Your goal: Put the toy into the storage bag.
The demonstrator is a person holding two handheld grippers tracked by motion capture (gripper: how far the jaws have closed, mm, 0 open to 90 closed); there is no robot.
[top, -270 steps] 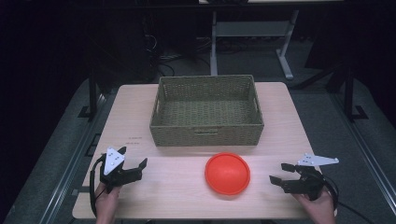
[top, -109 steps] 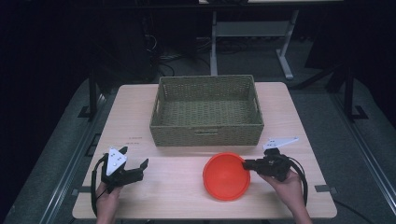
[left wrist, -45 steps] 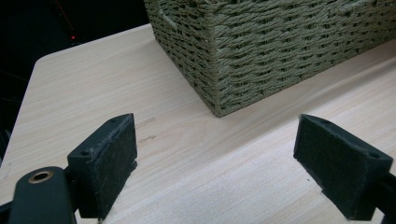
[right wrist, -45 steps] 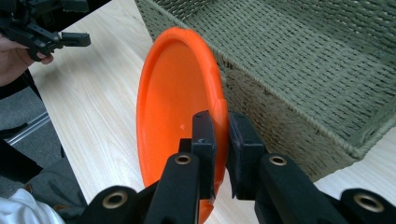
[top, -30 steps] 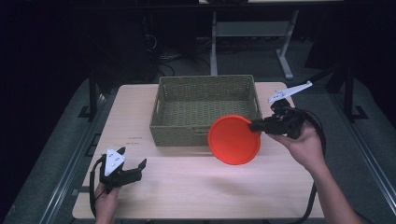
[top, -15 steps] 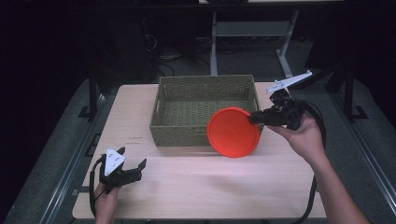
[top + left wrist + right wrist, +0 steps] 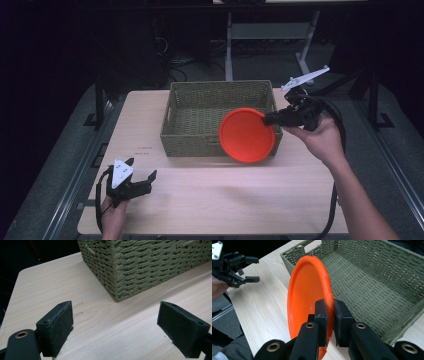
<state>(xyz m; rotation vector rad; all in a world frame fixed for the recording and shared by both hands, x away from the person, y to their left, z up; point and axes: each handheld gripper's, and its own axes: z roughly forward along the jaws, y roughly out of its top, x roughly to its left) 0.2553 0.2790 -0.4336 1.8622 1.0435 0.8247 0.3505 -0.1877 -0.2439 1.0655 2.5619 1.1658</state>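
An orange plate [image 7: 247, 135] hangs tilted in the air over the front right corner of the woven basket [image 7: 200, 107]. My right gripper [image 7: 268, 119] is shut on the plate's rim, the rim pinched between its pads [image 7: 322, 315]. In the right gripper view the orange plate [image 7: 308, 292] stands on edge beside the open basket [image 7: 372, 277]. My left gripper [image 7: 148, 179] rests open near the table's front left corner, its pads [image 7: 56, 325] wide apart with nothing between them, facing the basket's corner [image 7: 140, 267].
The light wooden table [image 7: 225, 200] has free surface in front of the basket. Dark floor, metal stands and cables lie behind the table. The right gripper's cable [image 7: 337, 150] trails down beside the person's forearm.
The right gripper went to the plate on the table, closed on its rim, lifted it and carried it back and up to the basket's front right corner. The left gripper stayed put.
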